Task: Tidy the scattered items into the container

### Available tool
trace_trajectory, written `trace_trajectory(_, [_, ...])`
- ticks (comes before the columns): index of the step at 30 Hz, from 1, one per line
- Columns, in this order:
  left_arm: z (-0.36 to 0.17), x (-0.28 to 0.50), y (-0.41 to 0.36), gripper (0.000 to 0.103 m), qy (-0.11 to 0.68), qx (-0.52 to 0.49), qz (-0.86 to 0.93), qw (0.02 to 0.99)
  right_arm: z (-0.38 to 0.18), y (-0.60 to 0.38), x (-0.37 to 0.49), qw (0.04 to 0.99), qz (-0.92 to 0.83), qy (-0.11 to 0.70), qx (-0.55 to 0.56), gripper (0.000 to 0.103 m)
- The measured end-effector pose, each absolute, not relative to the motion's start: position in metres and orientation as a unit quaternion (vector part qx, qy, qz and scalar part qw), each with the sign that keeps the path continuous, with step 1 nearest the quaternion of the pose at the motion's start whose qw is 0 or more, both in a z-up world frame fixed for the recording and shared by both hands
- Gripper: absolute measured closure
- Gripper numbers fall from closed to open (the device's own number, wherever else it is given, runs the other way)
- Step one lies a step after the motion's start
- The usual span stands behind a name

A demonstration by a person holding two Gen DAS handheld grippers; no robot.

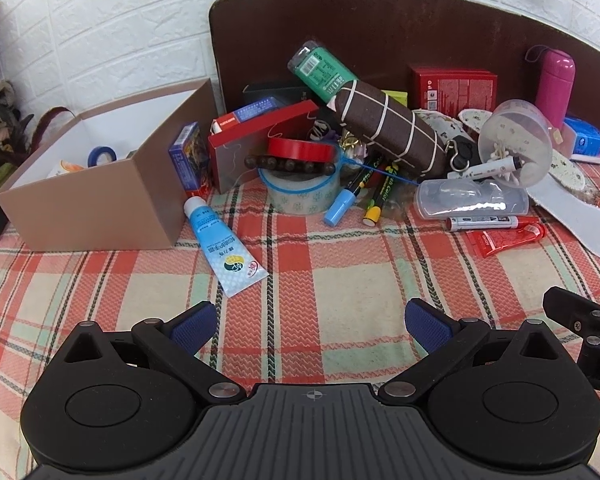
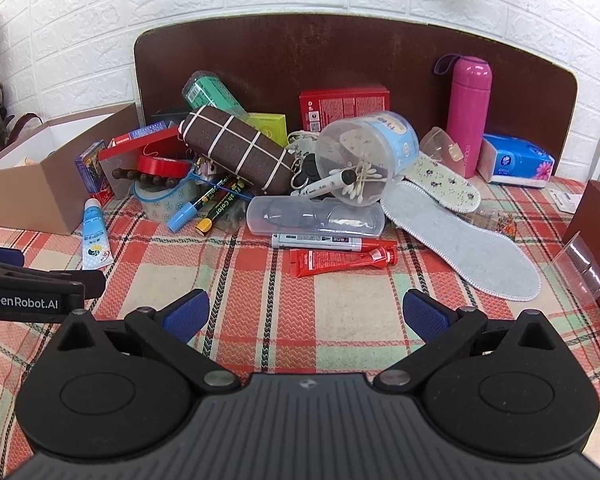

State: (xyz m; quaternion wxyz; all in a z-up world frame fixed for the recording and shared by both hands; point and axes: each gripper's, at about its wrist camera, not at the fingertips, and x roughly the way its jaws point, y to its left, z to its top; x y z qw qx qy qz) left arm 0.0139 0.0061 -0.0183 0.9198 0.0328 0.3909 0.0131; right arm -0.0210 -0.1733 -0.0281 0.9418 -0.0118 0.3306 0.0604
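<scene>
Both pairs of fingers stand spread wide with nothing between them: the left gripper (image 1: 308,326) and the right gripper (image 2: 306,318) hover side by side over bare plaid cloth (image 1: 340,280), short of the clutter. That stance suits a choice not yet made, since either can reach forward from there.

The box (image 1: 100,200) sits at the left, open at the top, with a blue tape roll (image 1: 102,156) already inside. It is nearest the left gripper, which makes that one the likely carrier.

A blue tube (image 1: 222,248) lies flat and alone just beside the box, so it looks the easiest first pick. A red tube (image 2: 340,260) and a marker (image 2: 320,242) lie apart from the heap, ahead of the right gripper.

Behind them the pile leans on itself: a brown pouch (image 2: 236,152) rests across tapes and pens, and a tipped swab tub (image 2: 364,156) lies over a clear case (image 2: 316,216). Pulling from below would probably topple it.
</scene>
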Motion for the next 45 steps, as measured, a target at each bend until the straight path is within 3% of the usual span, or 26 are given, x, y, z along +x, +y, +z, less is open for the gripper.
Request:
trace_trajectory(33, [-0.049, 0.1, -0.021, 0.001, 0.428, 0.047, -0.036, 0.902, -0.079, -0.194, 0.06, 0.917, 0.057, 0.395, -0.002, 0.001])
trace_trajectory(36, [-0.044, 0.12, -0.036, 0.004, 0.42, 0.045, -0.073, 0.904, -0.088, -0.204, 0.071, 0.915, 0.053, 0.399, 0.004, 0.001])
trace_trajectory(43, [-0.059, 0.171, -0.081, 0.028, 0.448, 0.052, -0.149, 0.88, -0.107, -0.222, 0.093, 0.91, 0.062, 0.409, 0.015, 0.001])
trace_trajectory(45, [-0.063, 0.174, -0.091, 0.03, 0.45, 0.061, -0.172, 0.874, -0.108, -0.221, 0.097, 0.914, 0.079, 0.397, 0.0, 0.001])
